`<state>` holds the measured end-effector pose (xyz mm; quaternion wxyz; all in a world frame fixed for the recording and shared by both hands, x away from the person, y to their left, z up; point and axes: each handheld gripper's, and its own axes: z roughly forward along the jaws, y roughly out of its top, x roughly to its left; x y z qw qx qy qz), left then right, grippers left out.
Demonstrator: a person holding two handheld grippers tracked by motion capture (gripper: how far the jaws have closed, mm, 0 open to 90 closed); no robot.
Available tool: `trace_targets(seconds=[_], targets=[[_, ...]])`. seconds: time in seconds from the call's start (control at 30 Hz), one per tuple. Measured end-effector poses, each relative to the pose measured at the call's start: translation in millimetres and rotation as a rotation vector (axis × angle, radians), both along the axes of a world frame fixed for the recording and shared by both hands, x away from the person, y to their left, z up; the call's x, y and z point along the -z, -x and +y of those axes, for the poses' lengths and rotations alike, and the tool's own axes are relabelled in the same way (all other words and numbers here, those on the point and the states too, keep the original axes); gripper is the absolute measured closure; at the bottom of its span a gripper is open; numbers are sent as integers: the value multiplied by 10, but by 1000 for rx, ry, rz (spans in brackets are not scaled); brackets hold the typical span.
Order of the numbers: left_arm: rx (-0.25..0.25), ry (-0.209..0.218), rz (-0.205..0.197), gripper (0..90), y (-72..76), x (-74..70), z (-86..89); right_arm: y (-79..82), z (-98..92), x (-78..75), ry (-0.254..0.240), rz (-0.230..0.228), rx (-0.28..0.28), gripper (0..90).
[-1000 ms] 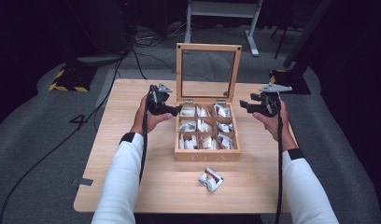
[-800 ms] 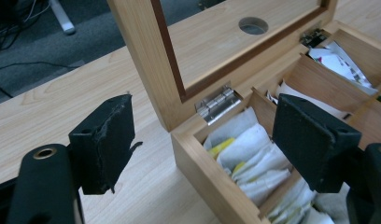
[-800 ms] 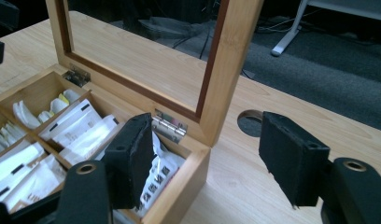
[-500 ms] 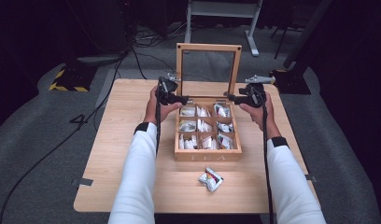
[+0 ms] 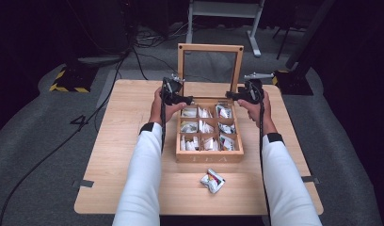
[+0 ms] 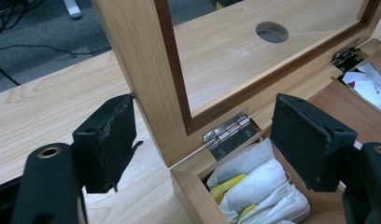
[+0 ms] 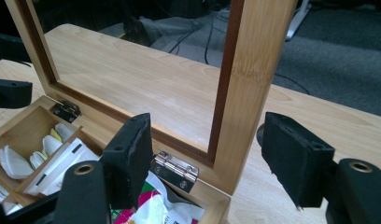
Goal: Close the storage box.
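Note:
A wooden tea box [image 5: 209,157] sits mid-table with its glazed lid [image 5: 210,47] standing upright. Its compartments hold tea bags [image 6: 258,186] and packets [image 7: 156,205]. My left gripper [image 5: 184,99] is open at the lid's lower left corner. In the left gripper view its jaws straddle the lid's side rail [image 6: 142,79] just above the hinge [image 6: 228,133], apart from the wood. My right gripper [image 5: 231,95] is open at the lower right corner. Its jaws stand either side of the right rail [image 7: 251,84], above a second hinge [image 7: 174,170].
A loose tea packet [image 5: 212,181] lies on the table [image 5: 124,122] in front of the box. The table has a round cable hole [image 6: 271,31] behind the lid. Cables and a stand's feet lie on the grey floor beyond.
Both grippers have moved forward and inward from beside the box to the lid's lower corners. The jaws stay open and the lid has not moved.

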<state>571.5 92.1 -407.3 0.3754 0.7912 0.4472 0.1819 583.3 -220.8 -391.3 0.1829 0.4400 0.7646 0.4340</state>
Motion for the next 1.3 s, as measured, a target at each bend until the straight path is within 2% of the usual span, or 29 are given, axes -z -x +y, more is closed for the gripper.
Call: trace_targets(seconds=[0.13, 0.17, 0.33, 0.47, 0.5, 0.6, 0.67, 0.73, 0.8, 0.93, 1.03, 1.1, 1.3], targets=[[6, -6, 10, 236, -27, 33, -4, -34, 38, -18, -6, 8, 3, 320], [8, 6, 17, 238, -33, 43, -7, -42, 44, -11, -3, 7, 7, 321], [13, 14, 21, 235, -56, 66, -2, -82, 47, 60, 7, 37, 9, 334], [14, 64, 38, 268, -82, 64, 30, -110, 63, 98, 8, 41, 5, 333], [20, 58, 33, 268, -90, 61, 34, -117, 61, 102, 1, 41, 3, 330], [23, 76, 32, 280, -126, 52, 49, -139, 49, 116, -20, 40, -4, 335], [3, 117, 36, 301, -142, 30, 43, -145, 35, 116, -65, 39, 1, 324], [-7, 91, 32, 305, -142, 15, 17, -145, 32, 116, -76, 31, -3, 329], [-5, 77, 28, 320, -141, 4, 17, -149, 27, 110, -58, 25, -13, 341], [-13, 109, 30, 366, -115, -13, 57, -134, 32, 83, -36, 20, -16, 353], [-16, 96, 22, 406, -88, -35, 70, -110, 28, 49, -31, 12, -11, 375], [-10, 94, 19, 436, -71, -55, 90, -85, 8, -3, -36, -9, -15, 399], [-10, 132, -26, 478, 18, -140, 144, -6, -50, -121, -38, -28, -30, 433]])
